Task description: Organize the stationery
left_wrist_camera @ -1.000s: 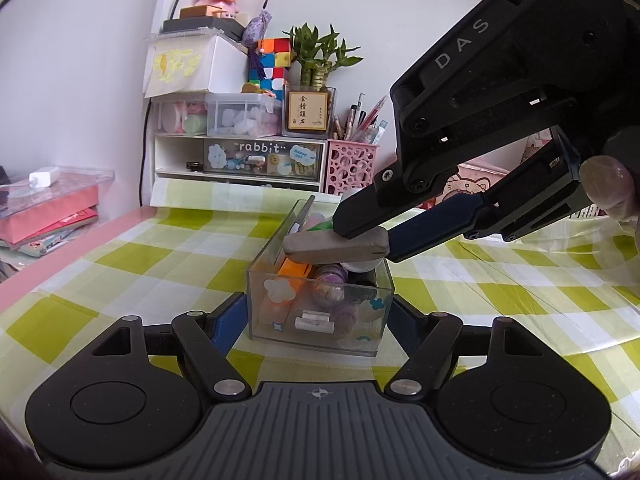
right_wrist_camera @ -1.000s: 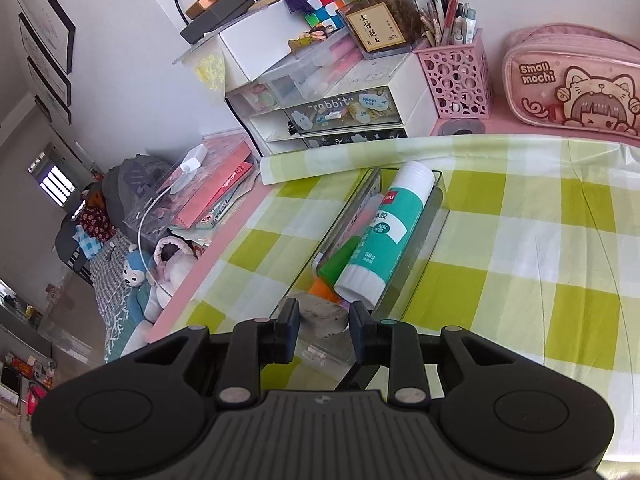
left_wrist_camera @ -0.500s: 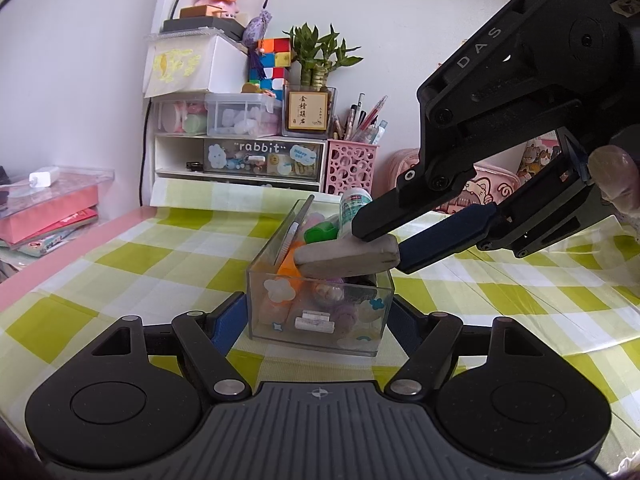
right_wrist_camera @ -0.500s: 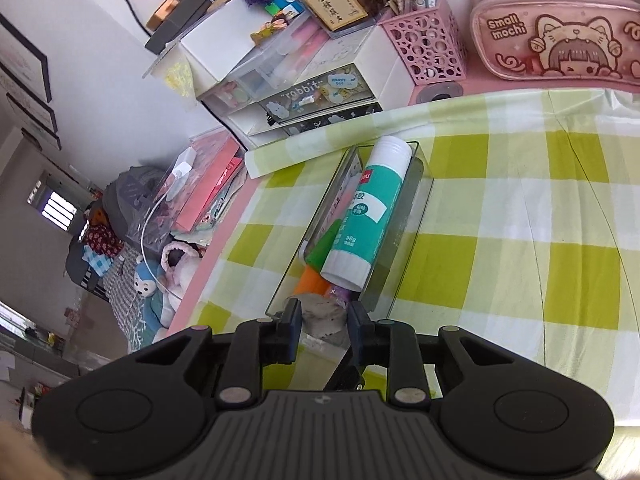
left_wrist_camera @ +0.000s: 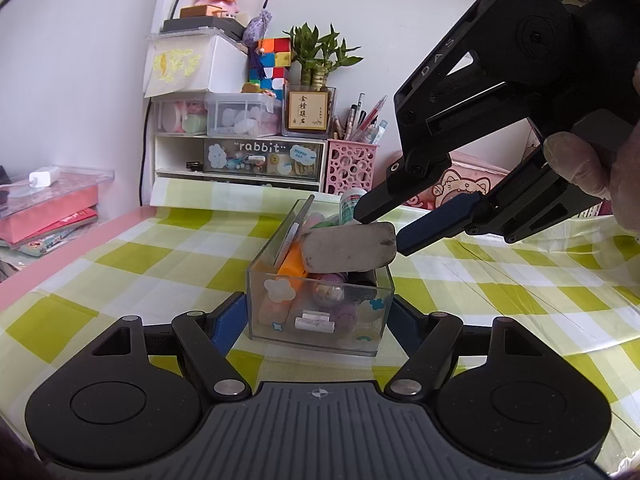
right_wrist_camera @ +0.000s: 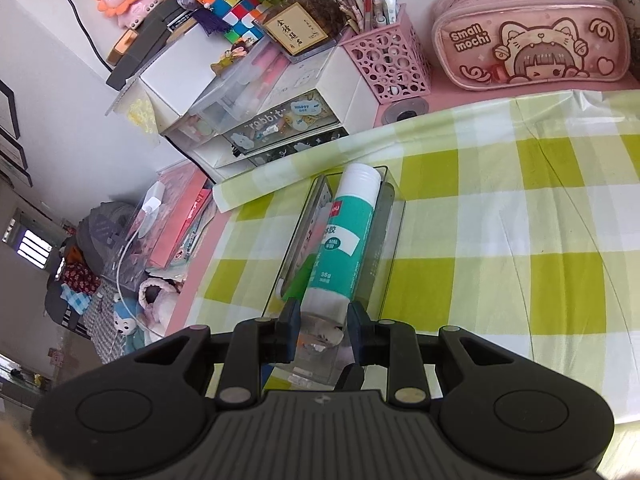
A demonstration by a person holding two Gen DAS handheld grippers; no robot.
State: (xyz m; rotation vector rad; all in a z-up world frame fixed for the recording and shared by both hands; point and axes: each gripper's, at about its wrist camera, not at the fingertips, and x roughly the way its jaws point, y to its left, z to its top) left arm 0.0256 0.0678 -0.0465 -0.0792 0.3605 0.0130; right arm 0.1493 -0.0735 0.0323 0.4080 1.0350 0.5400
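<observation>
A clear organizer box [left_wrist_camera: 320, 308] stands on the checked cloth with its near end clamped between my left gripper's [left_wrist_camera: 316, 320] blue pads. It holds a teal-and-white glue stick [right_wrist_camera: 348, 236], an orange marker [left_wrist_camera: 294, 260] and small erasers. My right gripper [left_wrist_camera: 380, 230] reaches in from the upper right, shut on a grey eraser [left_wrist_camera: 344, 246]. The eraser hangs just over the box's near end and shows its broad face. In the right wrist view the right gripper [right_wrist_camera: 320, 332] stands over the glue stick's near end, and the eraser is hard to make out.
A white drawer unit [left_wrist_camera: 240, 156] marked "rabbit", a pink pen holder [left_wrist_camera: 350, 166] and a potted plant [left_wrist_camera: 316, 80] stand at the back. A pink pencil case [right_wrist_camera: 528, 36] lies back right. Boxes and books [left_wrist_camera: 44, 204] are stacked left. A gloved hand [left_wrist_camera: 592, 168] holds the right gripper.
My right gripper has rolled, turning the grey eraser from edge-on to face-on, and has shifted a little right over the box. The left gripper and box have stayed still.
</observation>
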